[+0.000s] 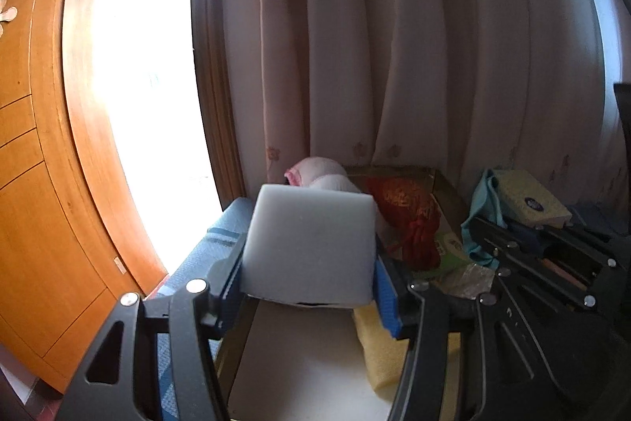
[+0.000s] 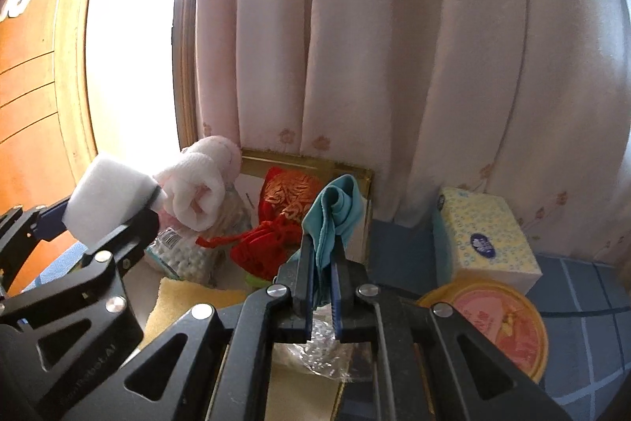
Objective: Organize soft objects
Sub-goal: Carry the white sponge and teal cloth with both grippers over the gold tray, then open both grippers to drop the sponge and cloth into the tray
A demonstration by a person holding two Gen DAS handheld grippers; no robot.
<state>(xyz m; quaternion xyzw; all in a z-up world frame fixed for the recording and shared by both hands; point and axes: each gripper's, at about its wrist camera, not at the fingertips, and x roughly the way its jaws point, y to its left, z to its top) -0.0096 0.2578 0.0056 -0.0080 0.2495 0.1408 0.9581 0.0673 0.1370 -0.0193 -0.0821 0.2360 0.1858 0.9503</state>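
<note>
My left gripper (image 1: 307,275) is shut on a white foam block (image 1: 309,243), which it holds above the near left part of a gold-rimmed box (image 1: 445,184). The right wrist view shows the same foam block (image 2: 110,200) at the left. My right gripper (image 2: 321,263) is shut on a folded teal cloth (image 2: 335,216) that sticks up from its pads over the box's (image 2: 307,160) right side. In the box lie a rolled pink-white towel (image 2: 197,188), a red embroidered pouch (image 2: 276,223), a bag of cotton balls (image 2: 181,255) and a yellow sponge (image 2: 177,302).
A yellow tissue box (image 2: 481,235) and a round tin with a pink lid (image 2: 501,322) stand right of the box on a blue checked surface (image 2: 591,302). Pale curtains (image 2: 394,66) hang close behind. A wooden cabinet (image 1: 35,184) and a bright window lie left.
</note>
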